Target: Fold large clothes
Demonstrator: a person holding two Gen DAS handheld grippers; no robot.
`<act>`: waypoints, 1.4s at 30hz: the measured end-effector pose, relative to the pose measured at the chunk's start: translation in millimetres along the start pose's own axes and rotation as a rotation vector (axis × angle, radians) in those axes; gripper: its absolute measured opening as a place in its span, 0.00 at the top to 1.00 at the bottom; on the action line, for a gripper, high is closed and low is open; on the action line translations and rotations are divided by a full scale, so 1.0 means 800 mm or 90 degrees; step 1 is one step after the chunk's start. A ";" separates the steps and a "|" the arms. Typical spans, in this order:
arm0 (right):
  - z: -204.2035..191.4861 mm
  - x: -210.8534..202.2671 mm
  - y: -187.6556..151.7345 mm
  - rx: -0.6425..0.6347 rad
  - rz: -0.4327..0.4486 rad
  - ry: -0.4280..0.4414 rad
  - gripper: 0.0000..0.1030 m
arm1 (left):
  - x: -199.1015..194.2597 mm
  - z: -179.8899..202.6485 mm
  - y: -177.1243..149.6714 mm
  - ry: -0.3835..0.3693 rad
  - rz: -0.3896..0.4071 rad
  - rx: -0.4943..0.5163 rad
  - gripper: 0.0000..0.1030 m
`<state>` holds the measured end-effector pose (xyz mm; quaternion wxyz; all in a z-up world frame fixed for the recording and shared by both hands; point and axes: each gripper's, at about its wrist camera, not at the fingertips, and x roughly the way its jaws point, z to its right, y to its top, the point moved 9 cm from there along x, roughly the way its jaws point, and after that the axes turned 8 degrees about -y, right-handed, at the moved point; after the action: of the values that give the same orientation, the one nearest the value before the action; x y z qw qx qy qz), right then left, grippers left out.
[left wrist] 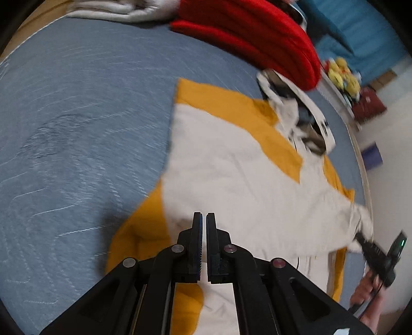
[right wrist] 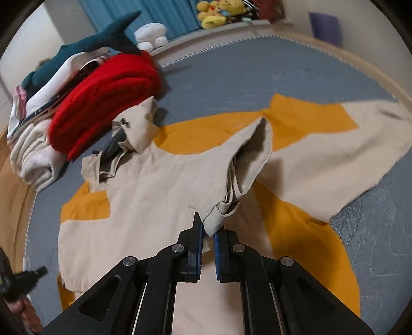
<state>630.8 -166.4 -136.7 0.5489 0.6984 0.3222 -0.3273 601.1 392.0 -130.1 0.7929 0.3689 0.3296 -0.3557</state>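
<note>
A large beige and mustard-yellow jacket (left wrist: pixel 231 165) lies spread on the blue bed cover (left wrist: pixel 77 116); it also shows in the right wrist view (right wrist: pixel 159 185). My right gripper (right wrist: pixel 208 226) is shut on the cuff of a beige sleeve (right wrist: pixel 247 154) and holds it lifted over the jacket body. My left gripper (left wrist: pixel 204 221) is shut and empty, hovering over the jacket's lower part. The right gripper also shows at the right edge of the left wrist view (left wrist: pixel 360 235). The collar (right wrist: pixel 128 139) lies towards the red pile.
A folded red garment (right wrist: pixel 103 103) and white folded cloth (right wrist: pixel 33 154) sit beside the collar. A shark plush (right wrist: pixel 85 46) and yellow plush toys (right wrist: pixel 219 13) lie at the bed's far side. The bed's edge (right wrist: pixel 360 74) runs behind.
</note>
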 end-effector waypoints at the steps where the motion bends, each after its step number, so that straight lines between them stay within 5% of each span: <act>1: 0.005 0.002 0.004 0.001 0.001 0.003 0.92 | 0.009 0.004 -0.003 -0.003 -0.012 0.009 0.98; 7: 0.031 0.015 0.002 0.032 -0.031 -0.021 0.86 | 0.055 -0.051 -0.035 0.079 -0.099 -0.033 0.95; 9: 0.053 0.017 0.006 0.041 -0.025 -0.086 0.75 | 0.055 -0.052 -0.035 0.086 -0.096 -0.040 0.95; 12: 0.073 0.007 0.022 0.017 0.017 -0.179 0.75 | 0.046 -0.033 -0.028 0.119 -0.087 0.012 0.95; 14: 0.077 0.002 0.028 0.023 0.028 -0.177 0.75 | 0.041 -0.020 -0.026 0.112 -0.079 0.027 0.95; 16: 0.065 0.000 0.032 0.033 0.036 -0.110 0.75 | 0.038 -0.016 -0.023 0.089 -0.073 0.027 0.95; 20: 0.039 0.035 0.011 0.041 -0.049 0.015 0.75 | 0.052 -0.036 -0.027 0.108 -0.093 0.012 0.95; 24: 0.052 0.087 -0.024 -0.013 -0.125 -0.049 0.75 | 0.046 -0.037 -0.026 0.100 -0.091 -0.006 0.95; 29: 0.037 0.063 -0.009 -0.058 -0.079 -0.064 0.73 | 0.033 -0.028 -0.015 0.097 -0.065 0.024 0.90; 33: 0.064 0.079 -0.028 -0.048 -0.132 -0.102 0.70 | 0.043 -0.044 -0.026 0.125 -0.100 -0.004 0.90; 36: 0.067 0.068 -0.021 -0.029 -0.133 -0.095 0.69 | 0.022 -0.017 -0.013 0.131 -0.072 0.042 0.90; 42: 0.067 -0.005 0.017 -0.060 -0.036 -0.106 0.69 | -0.026 0.070 -0.006 0.092 -0.011 0.176 0.79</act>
<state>633.8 -221.6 -135.7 0.5962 0.6330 0.3102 -0.3842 600.8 350.2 -87.2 0.7055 0.4967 0.3368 -0.3770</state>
